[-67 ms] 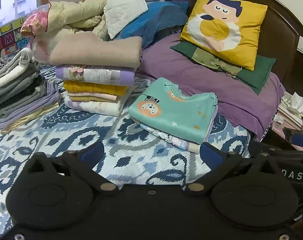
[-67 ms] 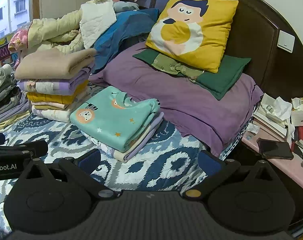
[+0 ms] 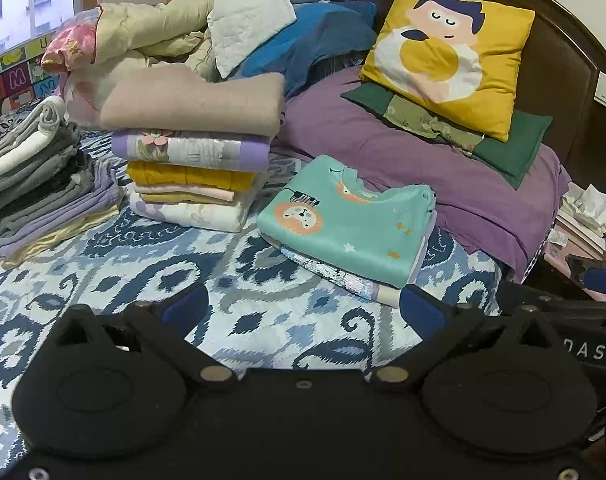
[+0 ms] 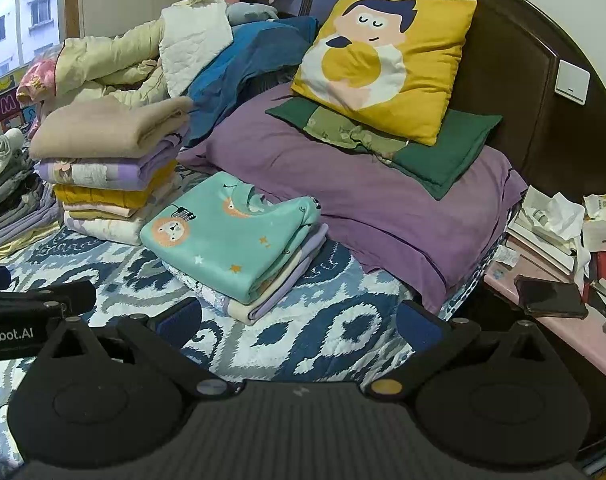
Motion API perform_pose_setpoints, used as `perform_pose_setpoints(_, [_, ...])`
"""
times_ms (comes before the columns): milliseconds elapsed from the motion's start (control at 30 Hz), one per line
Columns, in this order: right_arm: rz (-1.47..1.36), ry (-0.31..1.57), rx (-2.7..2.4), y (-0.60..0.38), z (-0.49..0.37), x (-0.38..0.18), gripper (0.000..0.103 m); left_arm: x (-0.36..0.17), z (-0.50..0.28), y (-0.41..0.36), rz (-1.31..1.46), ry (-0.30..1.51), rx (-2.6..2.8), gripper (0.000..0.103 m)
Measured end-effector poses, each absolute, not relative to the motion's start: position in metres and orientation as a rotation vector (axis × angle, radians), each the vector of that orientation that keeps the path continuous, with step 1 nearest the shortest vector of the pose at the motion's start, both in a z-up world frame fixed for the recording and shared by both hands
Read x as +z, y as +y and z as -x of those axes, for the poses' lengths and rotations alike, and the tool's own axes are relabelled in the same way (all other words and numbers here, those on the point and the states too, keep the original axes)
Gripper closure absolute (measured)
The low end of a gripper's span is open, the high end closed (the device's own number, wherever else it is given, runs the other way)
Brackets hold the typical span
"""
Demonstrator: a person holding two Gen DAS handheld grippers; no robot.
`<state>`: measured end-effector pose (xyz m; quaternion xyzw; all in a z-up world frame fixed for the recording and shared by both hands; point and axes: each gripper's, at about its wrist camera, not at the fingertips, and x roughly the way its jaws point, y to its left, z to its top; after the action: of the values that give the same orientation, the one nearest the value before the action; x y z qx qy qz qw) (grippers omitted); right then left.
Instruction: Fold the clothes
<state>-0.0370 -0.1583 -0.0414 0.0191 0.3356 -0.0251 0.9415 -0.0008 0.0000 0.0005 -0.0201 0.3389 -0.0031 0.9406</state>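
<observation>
Noting both tools idle: left gripper (image 3: 303, 308) and right gripper (image 4: 299, 320) jaws spread, holding nothing. Folded teal top (image 4: 235, 236) lies on the bedspread (image 3: 263, 304); we judge it soft, light, best pinched at the hem corners.

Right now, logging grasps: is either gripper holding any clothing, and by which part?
Nothing is held: left gripper and right gripper are both open above the bedspread.

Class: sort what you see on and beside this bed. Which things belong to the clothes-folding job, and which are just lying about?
Job: mint lion top; tall folded pile; grey pile; unfolded heap.
Lying about: yellow cushion; phone; tissues.
</observation>
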Motion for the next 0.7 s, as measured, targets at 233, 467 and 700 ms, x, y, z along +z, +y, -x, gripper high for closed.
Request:
perform_pose_setpoints(233, [-0.045,0.673,-0.048,-0.1571,0.0378,-0.0407,0.000,-0.0010,0.0000,0.0020,0.038,0.708,-0.006,0.000])
perform_pose_setpoints(467, [-0.041,0.683,-0.047,-0.1571,0.0367,-0.0405,0.000,-0.0016,-0.0004,0.0021,0.038,0.706,-0.002,0.000])
perform_pose_setpoints(700, [-0.037,0.685,-0.047,-0.1568,0.0366,-0.0411,0.000,-0.0018,-0.0007,0.0013,0.035,0.706,-0.001,0.000])
